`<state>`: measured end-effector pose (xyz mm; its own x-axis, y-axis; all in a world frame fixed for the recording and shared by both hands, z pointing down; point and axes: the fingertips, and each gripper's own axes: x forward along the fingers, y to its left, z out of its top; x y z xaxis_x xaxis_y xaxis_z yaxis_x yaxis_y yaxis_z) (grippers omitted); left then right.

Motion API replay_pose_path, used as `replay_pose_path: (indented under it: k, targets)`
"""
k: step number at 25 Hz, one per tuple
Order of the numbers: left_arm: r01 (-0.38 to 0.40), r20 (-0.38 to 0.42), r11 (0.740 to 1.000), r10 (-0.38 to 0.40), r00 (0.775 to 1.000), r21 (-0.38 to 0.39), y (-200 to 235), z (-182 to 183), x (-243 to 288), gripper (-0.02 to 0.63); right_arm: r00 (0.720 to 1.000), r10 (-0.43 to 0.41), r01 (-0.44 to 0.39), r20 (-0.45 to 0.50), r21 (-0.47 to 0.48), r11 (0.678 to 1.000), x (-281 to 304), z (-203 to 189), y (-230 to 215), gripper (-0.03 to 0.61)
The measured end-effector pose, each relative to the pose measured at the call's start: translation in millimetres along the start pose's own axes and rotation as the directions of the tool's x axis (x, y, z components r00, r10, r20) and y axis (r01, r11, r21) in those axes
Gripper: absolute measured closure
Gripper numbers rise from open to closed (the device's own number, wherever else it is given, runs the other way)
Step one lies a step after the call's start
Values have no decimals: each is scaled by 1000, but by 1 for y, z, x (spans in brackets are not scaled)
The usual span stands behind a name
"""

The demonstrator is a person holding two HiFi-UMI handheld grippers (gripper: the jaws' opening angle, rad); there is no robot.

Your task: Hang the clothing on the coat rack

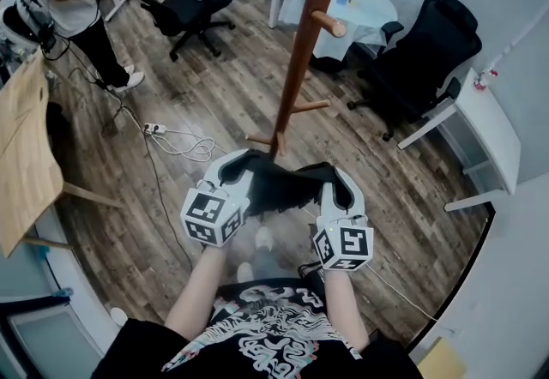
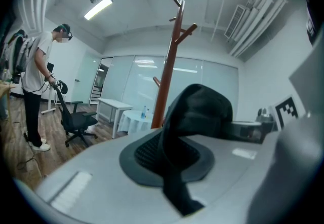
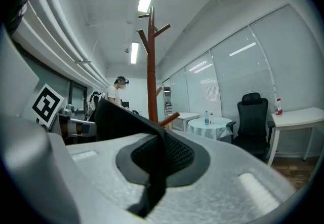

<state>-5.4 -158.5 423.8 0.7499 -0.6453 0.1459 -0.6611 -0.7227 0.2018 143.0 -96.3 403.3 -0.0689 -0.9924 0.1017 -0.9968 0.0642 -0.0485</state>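
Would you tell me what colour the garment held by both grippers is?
The garment is black, shown best in the head view.

Head downward; all share coat rack (image 1: pixel 300 60).

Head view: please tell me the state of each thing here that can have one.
coat rack, upright, pegs in view bare.
left hand-held gripper, shut on the black garment.
right hand-held gripper, shut on the black garment.
black garment, stretched between both, not yet on the coat rack.
black office chair, empty.
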Motion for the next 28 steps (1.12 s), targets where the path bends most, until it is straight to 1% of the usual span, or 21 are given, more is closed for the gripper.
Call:
replay_pose_path:
  k: [13,28]
  targets:
    - [-18,-36,1000,18,999,-12,20,-16,22,604,999,16,-16,-28,2,1000,25,-12,-8,571]
    - [-40,-67,999,38,997,-28,36,-27,45,604,998,33,-32,-51,11,999,56,-20,-20,571]
